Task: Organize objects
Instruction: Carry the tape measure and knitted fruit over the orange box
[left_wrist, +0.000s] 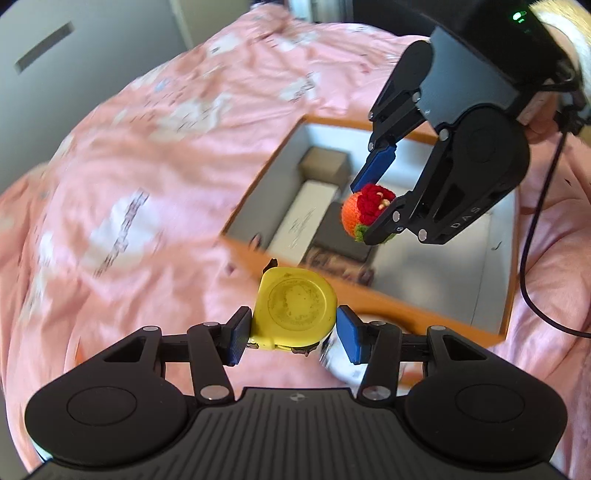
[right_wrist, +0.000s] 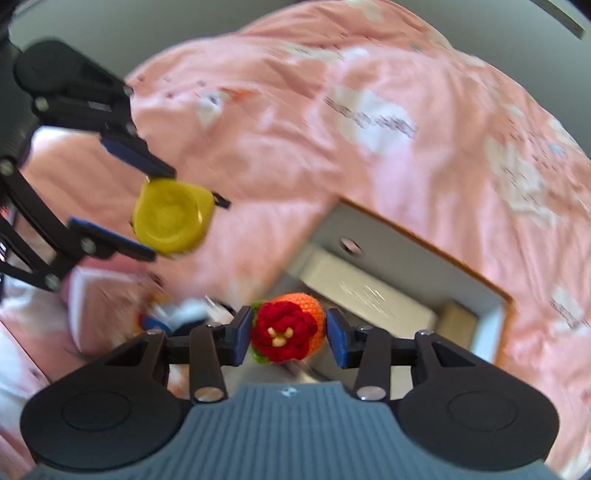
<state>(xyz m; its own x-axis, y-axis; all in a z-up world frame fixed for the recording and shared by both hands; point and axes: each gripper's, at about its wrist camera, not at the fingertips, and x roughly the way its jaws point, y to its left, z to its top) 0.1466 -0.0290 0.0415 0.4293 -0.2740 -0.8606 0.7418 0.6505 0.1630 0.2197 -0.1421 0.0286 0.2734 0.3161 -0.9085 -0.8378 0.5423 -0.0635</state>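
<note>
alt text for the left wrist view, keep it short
The left tongs grip a yellow tape measure above a pink bedspread. Beyond, the right tongs hold a crocheted orange ball with a red flower over an open orange-rimmed box.

Pink bedsheet (left_wrist: 155, 177) w/ white print, rumpled, fills most of both views. Grey wall (left_wrist: 74, 55) behind w/ dark slot (left_wrist: 44, 47). Bright daylight.

the letters "das" stand in pale print on the black right gripper (left_wrist: 376, 206); other printing is too blurred to read.
</note>
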